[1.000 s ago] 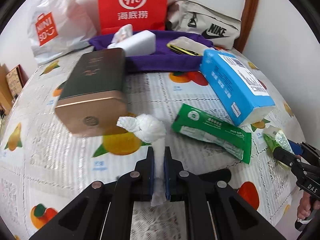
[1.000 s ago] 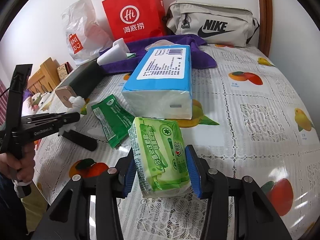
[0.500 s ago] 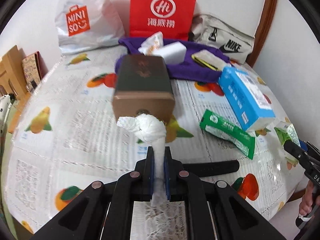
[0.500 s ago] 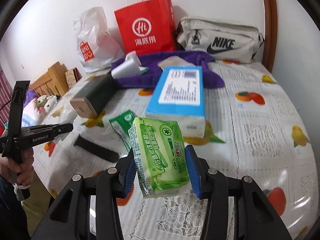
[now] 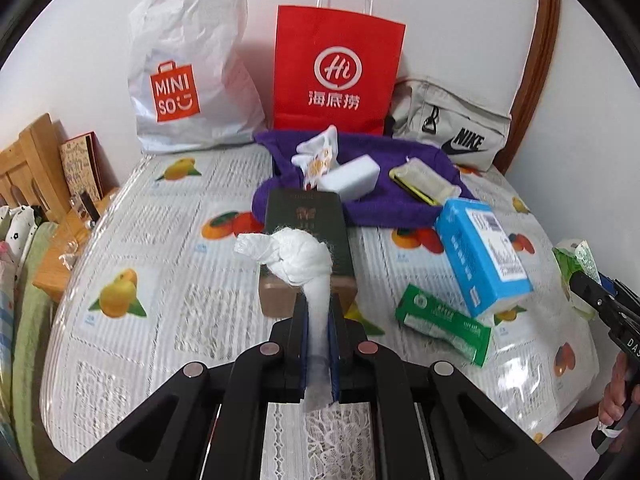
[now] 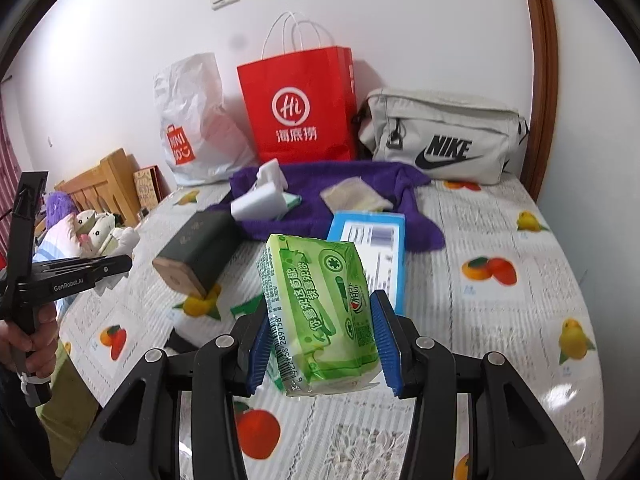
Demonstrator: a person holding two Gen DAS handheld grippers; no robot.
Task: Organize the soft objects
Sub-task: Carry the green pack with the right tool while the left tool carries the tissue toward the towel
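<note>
While both loads are carried clear of the tabletop, two slip risks apply. The left claw is clenched on the tail of a knotted white cloth; the knot stands above the fingertips, unsupported. Only a thin strip sits between the pads, so a quick swing could probably pull it through, or the knot could flop sideways.

The right claw grasps a green tissue pack across its width, with the pack tilted and most of its length projecting forward of the pads. Soft film packaging compresses, so the pack may rotate or slide out if the hold loosens.

Clutter below adds a collision risk. A dark green box, a blue tissue pack and a flat green sachet lie under the likely travel path toward the purple towel, which already carries other items. A low pass could knock them. The destination is not certain from these views.
</note>
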